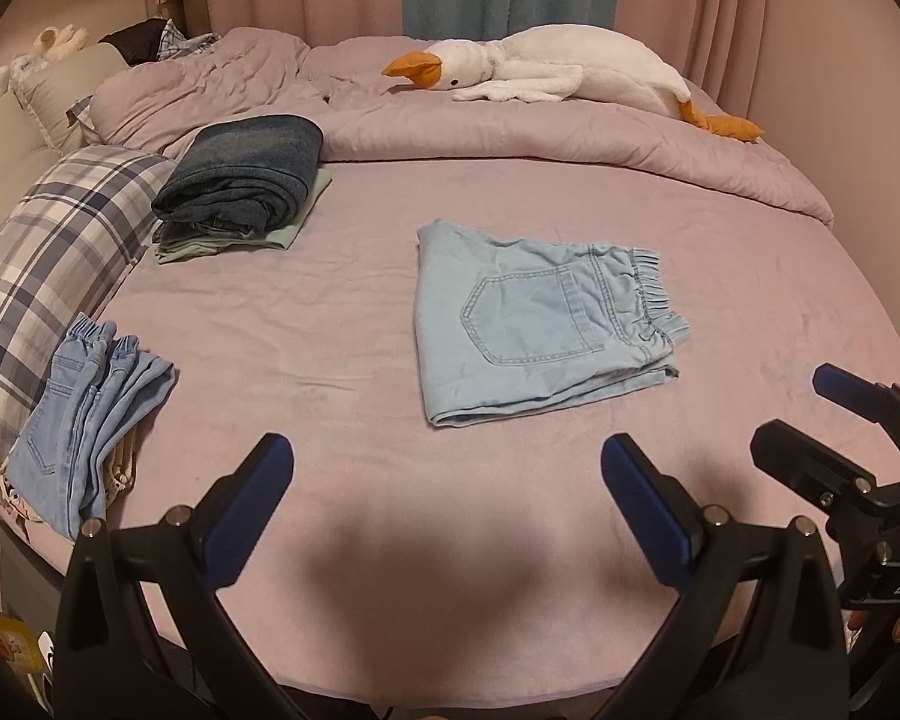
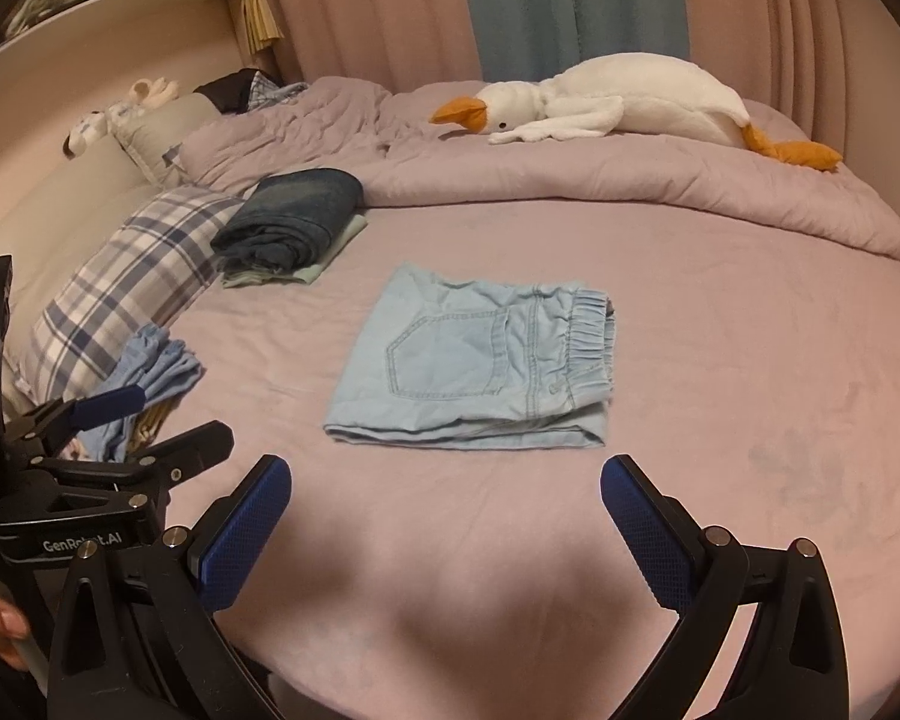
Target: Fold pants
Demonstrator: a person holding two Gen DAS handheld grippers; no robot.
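Note:
Light blue denim pants (image 1: pixel 534 324) lie folded into a flat rectangle on the pink bed sheet (image 1: pixel 330 360), back pocket up and elastic waistband to the right. They show in the right wrist view (image 2: pixel 480 366) too. My left gripper (image 1: pixel 447 468) is open and empty, hovering over the sheet just short of the pants' near edge. My right gripper (image 2: pixel 444 486) is also open and empty, near the same edge. The right gripper shows at the right of the left wrist view (image 1: pixel 810 414), and the left gripper shows at the left of the right wrist view (image 2: pixel 168 420).
A folded dark denim stack (image 1: pixel 246 186) on a pale green garment sits at the back left. A pile of light blue jeans (image 1: pixel 90 414) lies at the left edge by a plaid pillow (image 1: pixel 48 264). A plush goose (image 1: pixel 546 72) rests on the rumpled duvet (image 1: pixel 510 138).

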